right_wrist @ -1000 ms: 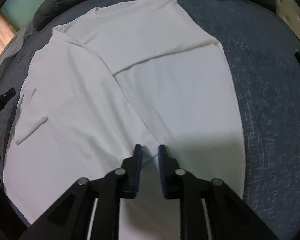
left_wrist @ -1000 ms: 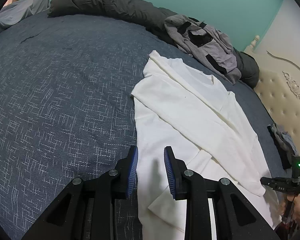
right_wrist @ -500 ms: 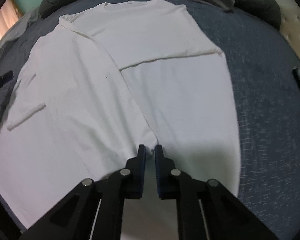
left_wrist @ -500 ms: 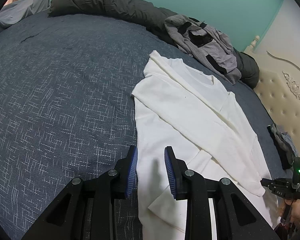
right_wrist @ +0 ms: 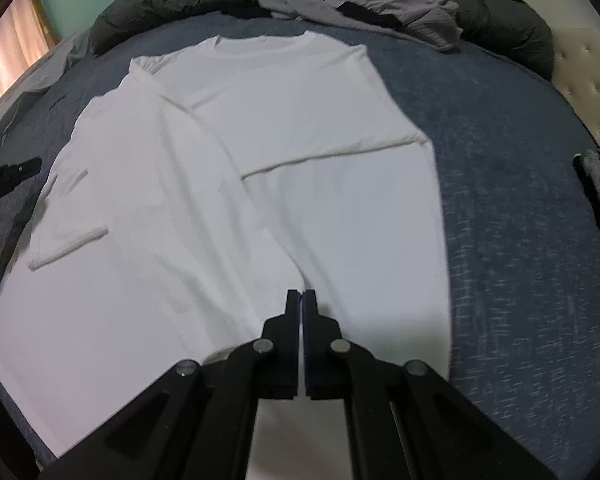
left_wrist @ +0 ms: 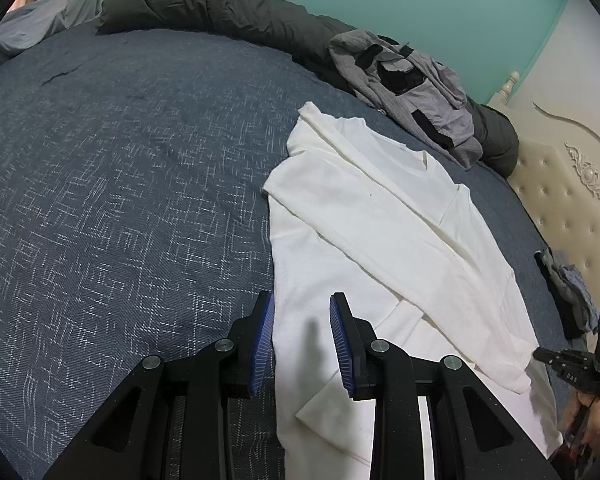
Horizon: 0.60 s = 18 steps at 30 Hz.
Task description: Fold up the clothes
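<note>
Progress early | white shirt (right_wrist: 320, 168) flat on blue bedspread (left_wrist: 120, 200), one side panel folded inward, other side and lengthwise folds left | right gripper (right_wrist: 301, 300) jaws fully together, pinching that folded edge by the look | left gripper (left_wrist: 302, 320) partly open over the hem edge, holding nothing

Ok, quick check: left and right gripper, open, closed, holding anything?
Left gripper: open, nothing gripped, hovering over the white shirt edge.
Right gripper: closed at the shirt's folded edge; whether cloth is pinched cannot be told.
</note>
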Available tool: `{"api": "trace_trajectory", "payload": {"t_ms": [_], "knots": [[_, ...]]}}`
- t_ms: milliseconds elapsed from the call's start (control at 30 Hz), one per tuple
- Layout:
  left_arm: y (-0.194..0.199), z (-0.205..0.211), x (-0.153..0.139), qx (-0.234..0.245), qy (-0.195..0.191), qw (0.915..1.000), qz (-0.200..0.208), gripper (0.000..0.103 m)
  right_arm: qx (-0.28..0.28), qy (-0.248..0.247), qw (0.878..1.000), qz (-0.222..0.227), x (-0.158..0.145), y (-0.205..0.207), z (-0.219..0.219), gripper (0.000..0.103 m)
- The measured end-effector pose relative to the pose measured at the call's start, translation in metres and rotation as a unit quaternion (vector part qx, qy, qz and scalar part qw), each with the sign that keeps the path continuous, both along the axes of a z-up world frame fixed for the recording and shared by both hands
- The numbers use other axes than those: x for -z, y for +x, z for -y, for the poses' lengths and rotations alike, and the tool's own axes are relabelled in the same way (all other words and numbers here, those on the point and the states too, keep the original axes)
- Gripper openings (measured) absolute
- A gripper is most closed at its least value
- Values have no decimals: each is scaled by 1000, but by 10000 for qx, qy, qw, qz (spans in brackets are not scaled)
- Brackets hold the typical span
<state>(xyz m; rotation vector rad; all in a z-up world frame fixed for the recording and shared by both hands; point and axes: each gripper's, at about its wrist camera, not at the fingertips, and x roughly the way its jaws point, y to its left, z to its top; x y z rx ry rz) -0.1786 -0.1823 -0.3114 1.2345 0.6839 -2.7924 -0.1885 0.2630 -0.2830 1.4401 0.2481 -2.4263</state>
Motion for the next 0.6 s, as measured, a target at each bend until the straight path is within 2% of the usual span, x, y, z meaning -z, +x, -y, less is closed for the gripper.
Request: {"api": "trace_trajectory", "payload": {"t_ms": [100,167,333,600], "knots": [[0,1,0,-18,3,10000,0,32,136,6,9999,-34,3,-13,-12,1],[0,1,0,-20,9,10000,6,32,229,31,9997,10,16,-36,-22,0],[0,1,0,-34,7,10000,0,32,504,-41,9986,148,30,-41,-38,0],[1,2,-2,-89,15,9999,-44,32,741,-990,9922,156,16,-44,-40,1]]}}
